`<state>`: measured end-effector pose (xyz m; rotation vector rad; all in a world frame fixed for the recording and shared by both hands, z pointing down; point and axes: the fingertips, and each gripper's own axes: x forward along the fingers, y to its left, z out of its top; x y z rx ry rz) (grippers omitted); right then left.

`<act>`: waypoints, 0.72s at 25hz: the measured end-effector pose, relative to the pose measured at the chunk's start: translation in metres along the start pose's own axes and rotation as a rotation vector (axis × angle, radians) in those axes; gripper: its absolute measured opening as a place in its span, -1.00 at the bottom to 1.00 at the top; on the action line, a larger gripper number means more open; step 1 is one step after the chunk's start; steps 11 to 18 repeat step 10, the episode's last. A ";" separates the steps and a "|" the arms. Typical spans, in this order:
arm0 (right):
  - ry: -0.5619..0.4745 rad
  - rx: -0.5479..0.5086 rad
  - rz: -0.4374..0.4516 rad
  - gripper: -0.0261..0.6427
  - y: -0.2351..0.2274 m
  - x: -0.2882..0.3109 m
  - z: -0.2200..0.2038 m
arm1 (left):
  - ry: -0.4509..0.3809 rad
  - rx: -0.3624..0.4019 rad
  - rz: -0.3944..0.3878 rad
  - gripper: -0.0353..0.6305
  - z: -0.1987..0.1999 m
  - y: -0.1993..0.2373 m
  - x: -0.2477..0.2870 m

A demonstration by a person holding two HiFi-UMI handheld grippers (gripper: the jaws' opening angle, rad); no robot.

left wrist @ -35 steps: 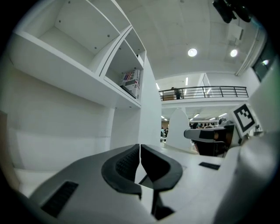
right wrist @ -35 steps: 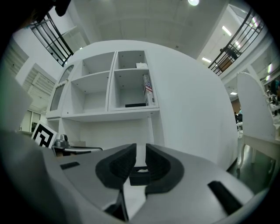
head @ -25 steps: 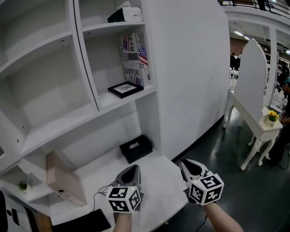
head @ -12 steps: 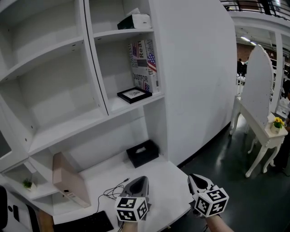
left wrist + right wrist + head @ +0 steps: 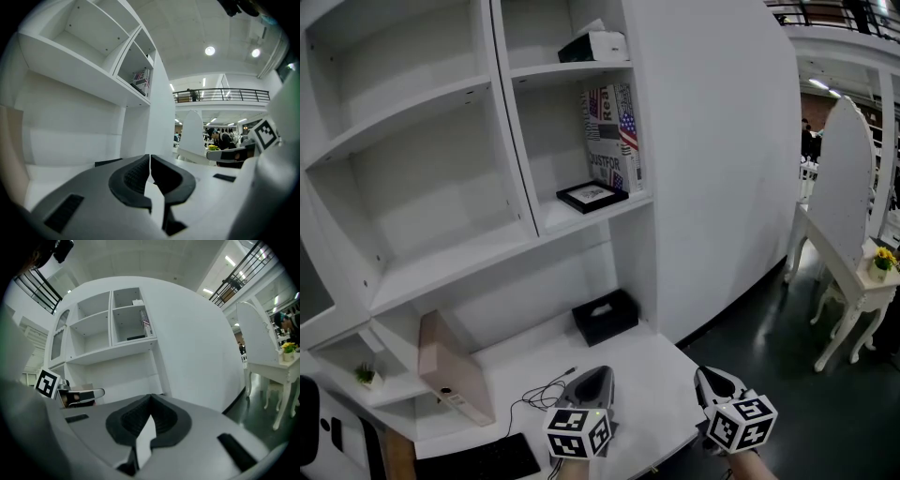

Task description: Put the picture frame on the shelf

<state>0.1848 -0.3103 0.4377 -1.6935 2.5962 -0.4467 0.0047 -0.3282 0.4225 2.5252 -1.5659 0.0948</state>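
Two hand-held grippers sit low at the near edge of the white desktop [image 5: 656,361], both with their jaws pressed together and nothing between them. The left gripper [image 5: 598,374] is over the desktop just inside its front edge. The right gripper [image 5: 706,374] is at the right front corner, where the white surface gives way to dark glossy floor [image 5: 787,394]. They are apart from each other, with bare desktop between and ahead of them.

The small black picture frame [image 5: 592,195] lies flat on the lower board of the right-hand compartment of the white shelf unit [image 5: 514,122]. It is toward that board's front edge and right end, just in front of a row of upright printed books [image 5: 614,131] standing at the back right corner. Neither gripper is near it. The board above carries a black-and-white box [image 5: 595,45] at its front edge. Open board runs left of the frame, and the wide compartments further left stand open too.

At the back of the desktop, near the right edge, is a black rectangular tissue box [image 5: 606,316]. Toward the left edge leans a pale pink flat panel [image 5: 450,367], with a thin black cable [image 5: 530,403] trailing across the middle and a black keyboard [image 5: 483,459] at the front left. Off to the right, across open floor, stands a white dressing table [image 5: 844,272] with a pot of yellow flowers [image 5: 886,258].
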 end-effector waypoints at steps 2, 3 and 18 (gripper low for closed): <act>0.002 0.004 0.000 -0.92 0.000 0.001 -0.001 | 0.001 0.002 -0.001 -0.84 0.000 0.000 0.000; 0.003 0.005 0.000 -0.92 0.000 0.001 -0.002 | 0.002 0.004 0.000 -0.84 0.000 0.000 0.001; 0.017 0.015 0.004 -0.92 0.002 0.002 -0.005 | 0.006 0.006 0.002 -0.84 0.001 0.001 0.001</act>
